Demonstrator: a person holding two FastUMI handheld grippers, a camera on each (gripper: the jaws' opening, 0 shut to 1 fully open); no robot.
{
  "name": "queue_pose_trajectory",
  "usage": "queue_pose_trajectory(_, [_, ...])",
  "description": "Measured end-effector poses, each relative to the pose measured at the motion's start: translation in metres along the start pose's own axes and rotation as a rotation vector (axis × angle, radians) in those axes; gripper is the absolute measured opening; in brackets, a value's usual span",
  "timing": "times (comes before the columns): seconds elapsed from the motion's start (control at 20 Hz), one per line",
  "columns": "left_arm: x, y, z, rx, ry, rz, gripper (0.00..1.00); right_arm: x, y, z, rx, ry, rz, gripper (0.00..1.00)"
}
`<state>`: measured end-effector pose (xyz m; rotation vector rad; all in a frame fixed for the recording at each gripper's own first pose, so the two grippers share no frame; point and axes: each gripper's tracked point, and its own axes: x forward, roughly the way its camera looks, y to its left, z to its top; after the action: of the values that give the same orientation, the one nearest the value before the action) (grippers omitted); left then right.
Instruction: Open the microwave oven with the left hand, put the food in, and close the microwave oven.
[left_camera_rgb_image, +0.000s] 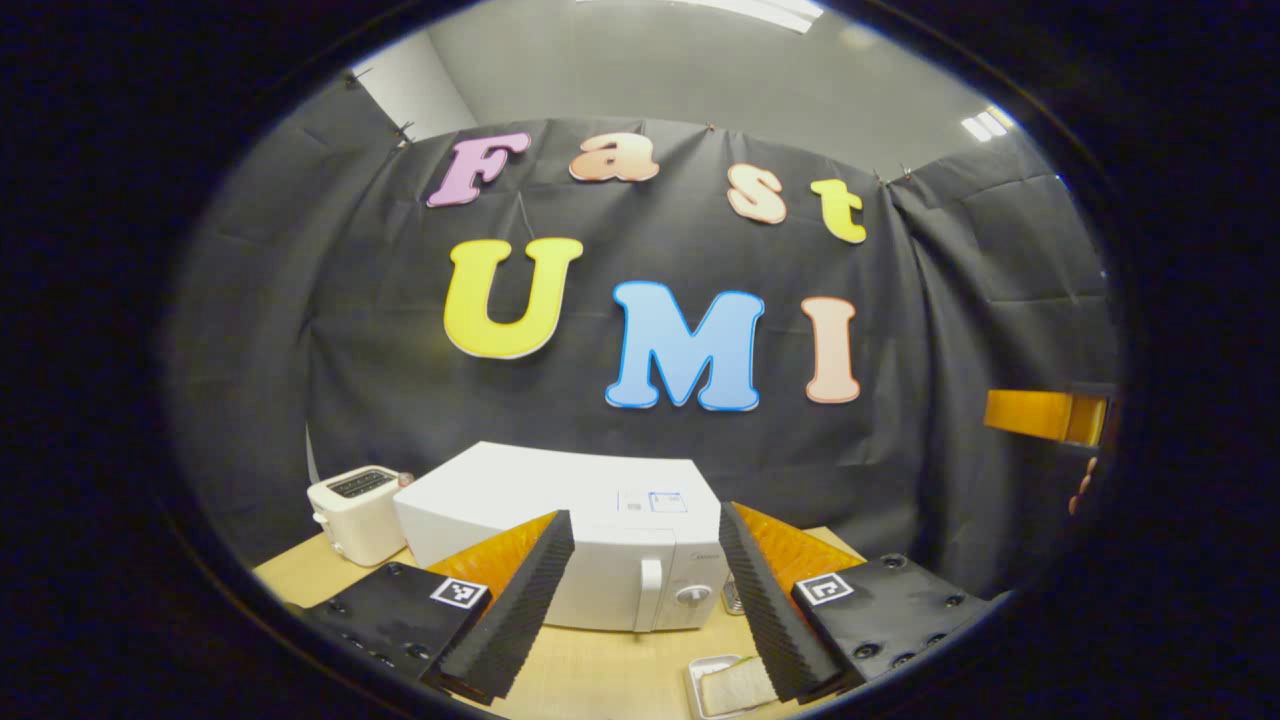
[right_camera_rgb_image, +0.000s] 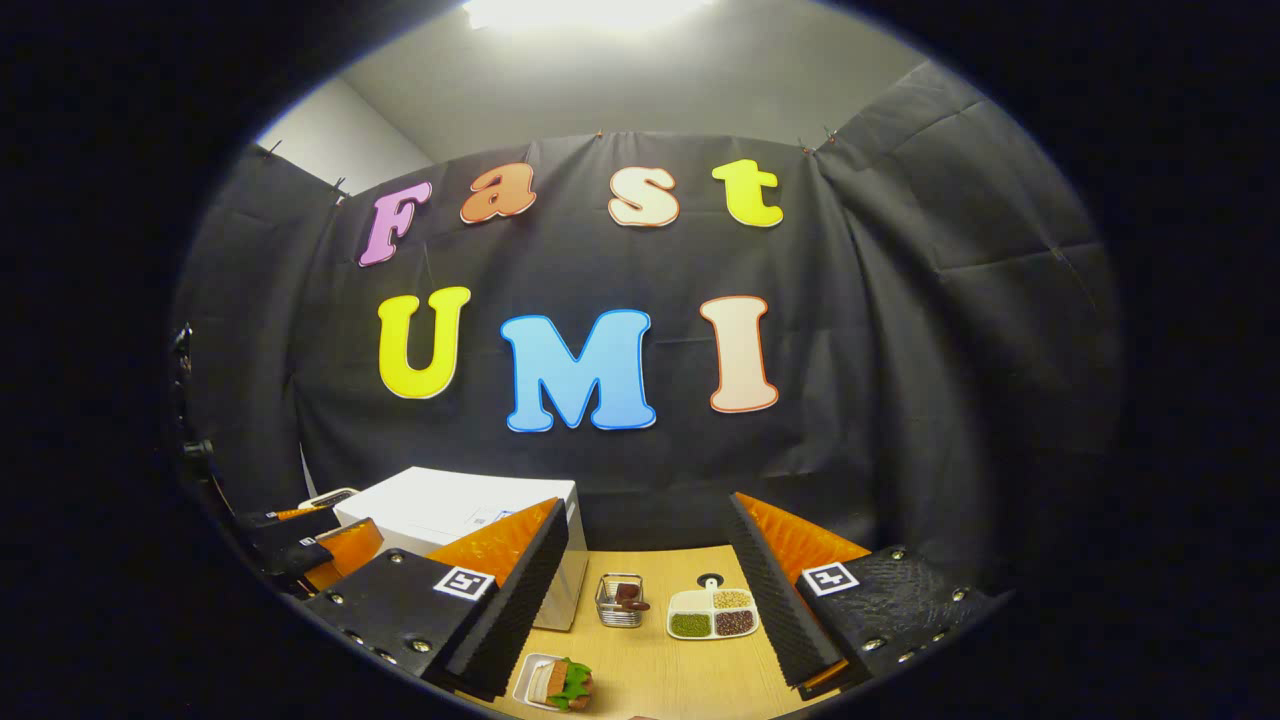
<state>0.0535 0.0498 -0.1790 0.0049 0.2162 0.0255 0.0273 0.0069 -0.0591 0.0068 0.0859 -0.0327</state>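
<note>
A white microwave oven (left_camera_rgb_image: 580, 545) stands on the wooden table with its door shut and a white handle (left_camera_rgb_image: 651, 590) on the right of the door. My left gripper (left_camera_rgb_image: 645, 590) is open, held back from the microwave and level with the handle. A small white tray with a sandwich (left_camera_rgb_image: 728, 685) lies on the table in front. In the right gripper view the microwave (right_camera_rgb_image: 455, 515) is at the left, and the sandwich tray (right_camera_rgb_image: 556, 683) lies between the fingers of my open right gripper (right_camera_rgb_image: 640, 600). The left gripper (right_camera_rgb_image: 300, 545) shows at the far left there.
A cream toaster (left_camera_rgb_image: 355, 512) stands left of the microwave. A small wire basket (right_camera_rgb_image: 621, 598) and a divided white dish of beans and grains (right_camera_rgb_image: 712, 615) sit on the table (right_camera_rgb_image: 660, 670) beyond the sandwich. The black cloth wall closes off the back and sides.
</note>
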Motion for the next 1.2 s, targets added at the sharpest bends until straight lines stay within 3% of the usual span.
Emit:
queue_pose_trajectory(0.15, [0.034,0.006,-0.046,0.024,0.050,0.016,0.95,0.000,-0.001,-0.012,-0.010,0.030,-0.024,0.96])
queue_pose_trajectory(0.35, [0.077,-0.007,-0.095,0.026,0.134,-0.029,0.96,0.011,0.000,-0.018,0.011,0.058,-0.043,0.96])
queue_pose_trajectory(0.65, [0.128,-0.019,-0.151,0.062,0.239,-0.065,0.96,0.031,-0.015,-0.015,-0.003,0.073,-0.073,0.96])
queue_pose_trajectory(0.75, [0.138,-0.012,-0.165,0.063,0.265,-0.043,0.93,0.034,-0.023,-0.017,-0.009,0.081,-0.090,0.96])
queue_pose_trajectory(0.85, [0.144,-0.007,-0.172,0.044,0.288,-0.032,0.77,0.035,-0.029,-0.020,-0.011,0.094,-0.107,0.96])
queue_pose_trajectory(0.9, [0.147,-0.017,-0.177,0.030,0.305,-0.067,0.70,0.034,-0.031,-0.022,-0.007,0.100,-0.110,0.96])
queue_pose_trajectory(1.0, [0.151,-0.021,-0.175,0.087,0.314,-0.067,0.45,0.034,-0.032,-0.026,-0.003,0.115,-0.117,0.96])
queue_pose_trajectory(1.1, [0.145,-0.023,-0.175,0.062,0.341,-0.070,0.19,0.032,-0.030,-0.025,0.000,0.115,-0.118,0.96])
queue_pose_trajectory(1.2, [0.144,-0.020,-0.175,0.063,0.363,-0.085,0.16,0.030,-0.026,-0.022,-0.005,0.108,-0.111,0.96])
